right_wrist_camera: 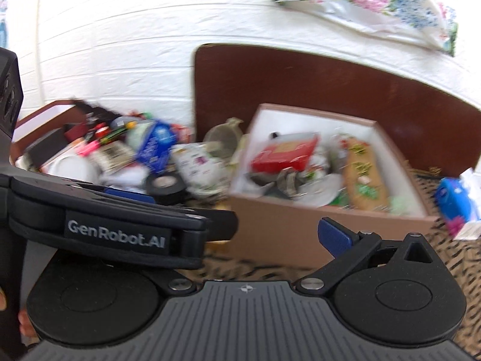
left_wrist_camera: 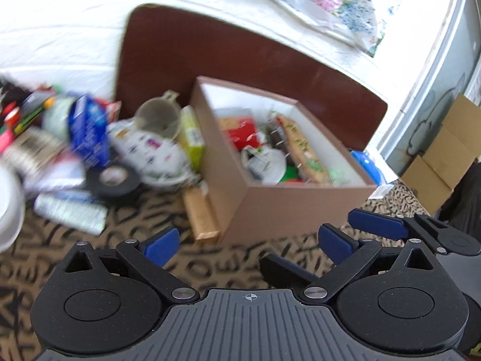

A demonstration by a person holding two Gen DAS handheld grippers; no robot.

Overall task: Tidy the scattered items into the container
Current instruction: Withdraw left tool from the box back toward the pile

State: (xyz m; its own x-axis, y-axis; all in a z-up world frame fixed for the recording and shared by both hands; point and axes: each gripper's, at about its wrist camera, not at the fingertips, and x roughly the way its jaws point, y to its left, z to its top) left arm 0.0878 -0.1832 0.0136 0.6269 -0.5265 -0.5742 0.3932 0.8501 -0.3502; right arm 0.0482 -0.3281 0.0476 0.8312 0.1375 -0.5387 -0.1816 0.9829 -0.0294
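The brown cardboard box point(left_wrist_camera: 300, 210) point(right_wrist_camera: 285, 231) stands open on the patterned tablecloth, holding a red packet point(right_wrist_camera: 285, 153), a long tan item with green decoration point(left_wrist_camera: 303, 147) and white crockery. To its left lies a blurred heap: a black tape roll point(left_wrist_camera: 115, 180) point(right_wrist_camera: 165, 185), a blue packet point(left_wrist_camera: 88, 132) point(right_wrist_camera: 156, 144), a grey-green mug point(left_wrist_camera: 159, 117), a white patterned pot point(left_wrist_camera: 156, 153) and a tan stick-like box point(left_wrist_camera: 203, 216). My left gripper point(left_wrist_camera: 249, 245) is open and empty, short of the box's front corner. My right gripper point(right_wrist_camera: 249, 237) is open beside it; its left finger is hidden behind the left gripper's body point(right_wrist_camera: 120, 228).
A dark brown board point(left_wrist_camera: 210, 45) leans on the white brick wall behind the box. A blue packet point(right_wrist_camera: 454, 198) lies right of the box. A white bowl point(left_wrist_camera: 9, 204) sits at the far left. A second brown box point(right_wrist_camera: 45, 120) stands behind the heap. Cardboard point(left_wrist_camera: 445, 156) stands at the far right.
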